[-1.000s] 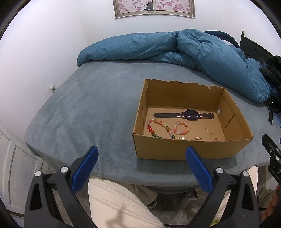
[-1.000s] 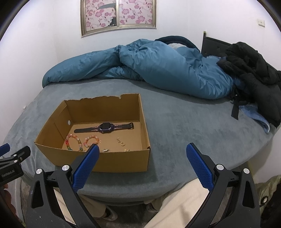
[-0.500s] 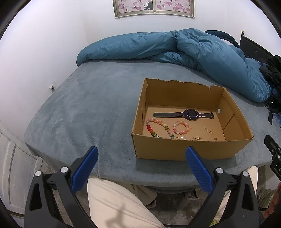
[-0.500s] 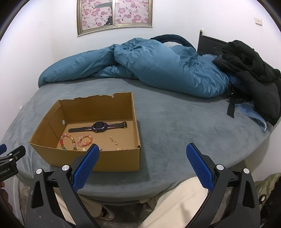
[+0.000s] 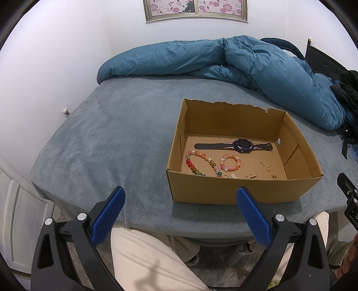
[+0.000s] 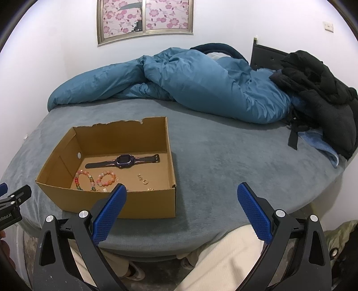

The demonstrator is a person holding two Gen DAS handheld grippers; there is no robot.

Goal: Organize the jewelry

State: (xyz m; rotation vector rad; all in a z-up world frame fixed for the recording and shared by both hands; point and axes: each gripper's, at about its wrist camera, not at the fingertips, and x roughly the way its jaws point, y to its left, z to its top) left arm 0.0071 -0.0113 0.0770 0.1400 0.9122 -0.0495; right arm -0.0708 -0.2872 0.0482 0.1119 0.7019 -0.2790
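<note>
The left gripper (image 5: 179, 202) hangs over the near edge of the bed (image 5: 125, 134), its jaws spread wide and holding nothing. The right gripper (image 6: 181, 200) hangs at the same edge further right, jaws likewise wide apart and empty. Neither touches the box (image 5: 235, 188).

The box is open-topped cardboard and sits on the grey bed cover near the front edge. Inside, a dark watch (image 5: 242, 145) lies flat along the back of the floor with its strap stretched out. In front of it lie two bead bracelets: a longer multicoloured one (image 5: 197, 163) at the left and a smaller pink one (image 5: 230, 163) just beside it. Small gold pieces (image 5: 264, 165) are scattered on the floor to the right, apart from the bracelets; they are too small to tell what each is.

A rumpled blue duvet (image 6: 201, 85) lies across the far side of the bed, with black clothing (image 6: 317, 89) piled at its right end. A flowered picture (image 6: 145, 20) hangs on the wall. The person's cream trouser legs (image 5: 147, 257) show below the grippers.
</note>
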